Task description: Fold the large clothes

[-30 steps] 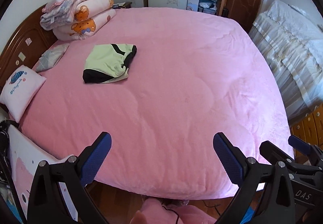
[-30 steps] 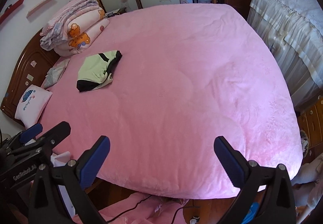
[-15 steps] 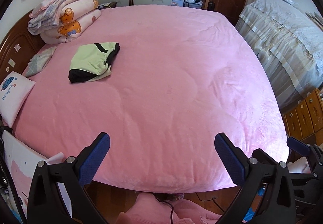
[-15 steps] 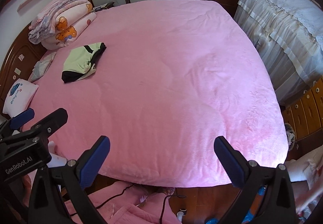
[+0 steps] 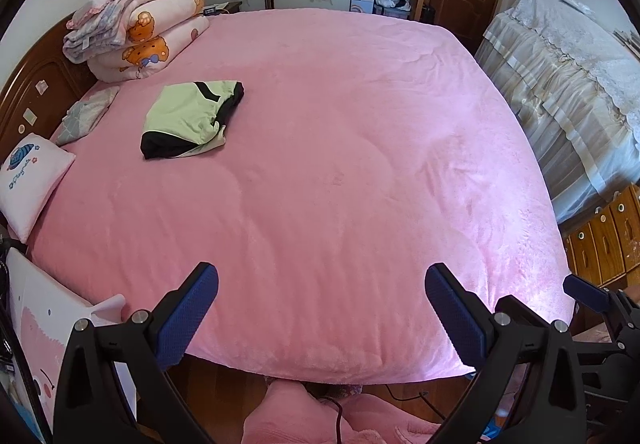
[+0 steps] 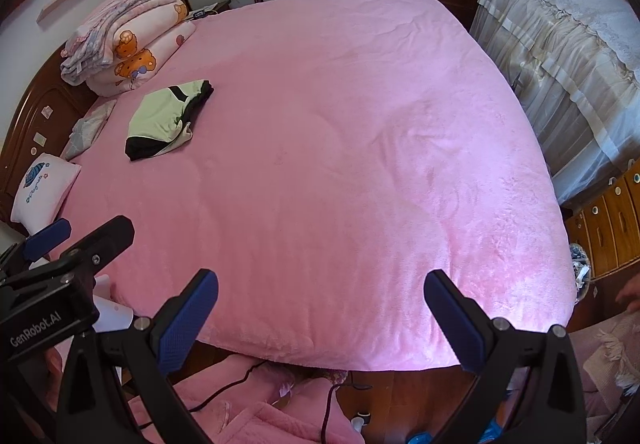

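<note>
Since the earlier frames your two cameras have drawn back toward the foot of the pink plush bedcover (image 5: 340,184) and swung slightly; nothing on the cover has shifted.

Nearest, below the foot edge of that cover, a pink fleecy garment (image 6: 256,420) lies heaped on the wooden floor with a black cable across it. Your left gripper (image 5: 322,308) hangs over the foot edge, blue pads wide apart, holding nothing. Your right gripper (image 6: 320,308) hangs there too, spread just as wide, likewise holding nothing.

Farther up the cover, toward its left side, a folded light-green and black garment (image 5: 188,120) rests flat, well apart from both tools. Beyond it, at the headboard corner, sits a stack of folded pink quilts with bear print (image 5: 144,32); a small white embroidered cushion (image 5: 30,180) lies at the cover's left edge.

Judgement: the green piece looks finished and parked. The retreat suggests you are between items; the floor heap is probably the next piece, though its type cannot be determined.
</note>
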{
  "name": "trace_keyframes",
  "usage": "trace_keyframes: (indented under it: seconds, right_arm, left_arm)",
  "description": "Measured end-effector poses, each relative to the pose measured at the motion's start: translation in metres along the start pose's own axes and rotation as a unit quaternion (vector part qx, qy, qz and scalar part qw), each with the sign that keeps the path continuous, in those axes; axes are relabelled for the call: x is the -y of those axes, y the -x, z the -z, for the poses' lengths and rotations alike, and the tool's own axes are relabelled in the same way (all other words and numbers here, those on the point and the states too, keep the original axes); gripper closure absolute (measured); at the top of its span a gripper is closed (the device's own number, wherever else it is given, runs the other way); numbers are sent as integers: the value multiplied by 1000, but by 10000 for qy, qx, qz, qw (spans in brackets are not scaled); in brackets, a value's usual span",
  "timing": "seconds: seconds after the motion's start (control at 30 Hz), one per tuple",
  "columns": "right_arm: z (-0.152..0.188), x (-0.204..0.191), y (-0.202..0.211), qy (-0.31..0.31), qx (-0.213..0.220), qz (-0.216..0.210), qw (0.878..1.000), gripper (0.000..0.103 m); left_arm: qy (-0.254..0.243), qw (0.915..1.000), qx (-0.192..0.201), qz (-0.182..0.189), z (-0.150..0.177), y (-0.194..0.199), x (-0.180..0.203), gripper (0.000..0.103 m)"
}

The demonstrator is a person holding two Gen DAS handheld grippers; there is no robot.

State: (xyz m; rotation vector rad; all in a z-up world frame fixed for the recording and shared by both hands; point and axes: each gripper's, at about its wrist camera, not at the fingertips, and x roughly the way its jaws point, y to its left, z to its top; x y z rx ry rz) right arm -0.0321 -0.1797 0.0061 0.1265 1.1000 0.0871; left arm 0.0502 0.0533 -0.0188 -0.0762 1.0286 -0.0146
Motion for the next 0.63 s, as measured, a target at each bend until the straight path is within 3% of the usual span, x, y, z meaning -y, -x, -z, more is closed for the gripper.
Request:
trace_keyframes:
  seconds: [0.63]
  right_arm:
    - [-6,-2,-9,-37,-89,-106,9999,0]
  left_arm:
    - [-10,10000,-22,59,-9,-7,-5,1]
